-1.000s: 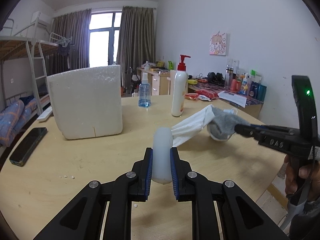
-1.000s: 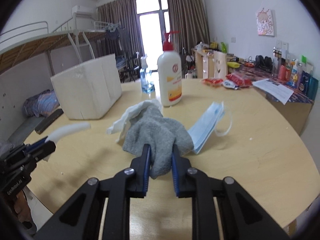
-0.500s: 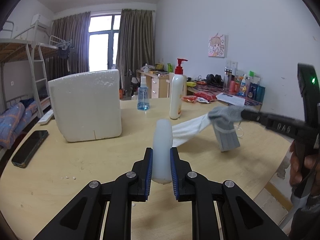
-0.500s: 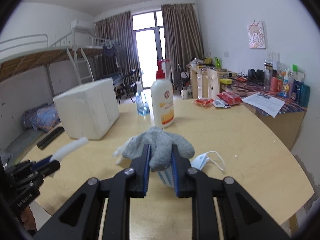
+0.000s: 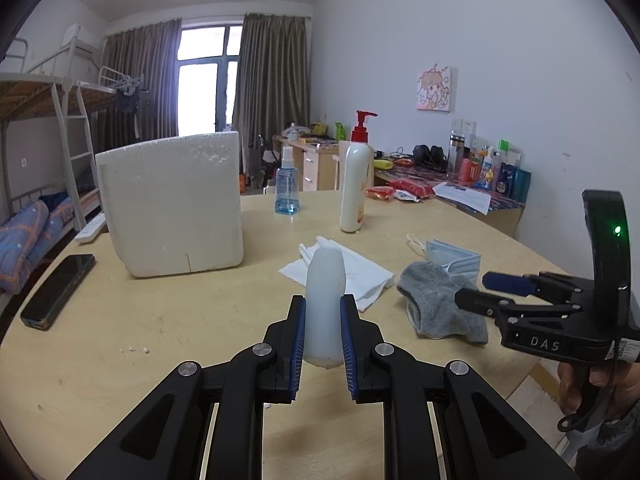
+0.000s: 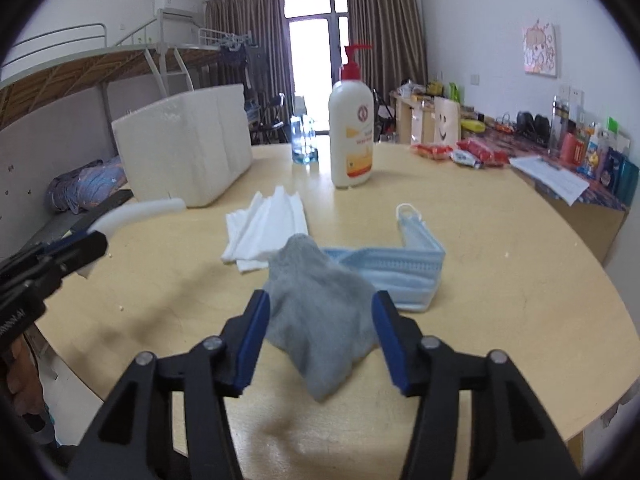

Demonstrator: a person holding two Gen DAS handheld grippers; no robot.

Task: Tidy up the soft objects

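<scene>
The right claw (image 6: pixel 320 332) hangs low over the worktop (image 6: pixel 500 280) with its jaws spread apart, and the grey sock (image 6: pixel 320 312) lies loose between them, a rumpled heap resting partly on the blue face mask (image 6: pixel 404 272). Both sit toward the right edge of the worktop, with the white tissue (image 6: pixel 264 228) just beside them toward the middle. The left claw (image 5: pixel 322 344) is clamped on a pale, soft plastic strip (image 5: pixel 325 304), held clear above the wood.

The step in hand looks like laying the soft things out in order. To do it well, the right claw should lift straight up and back so that no finger drags the knit and pulls the sock askew. The sock overlaps the mask, so any later pick of the mask would likely disturb it; taking the mask by its free far end, near the ear loop, seems safer. The left claw needs only a light squeeze, since the strip bends readily.
</scene>
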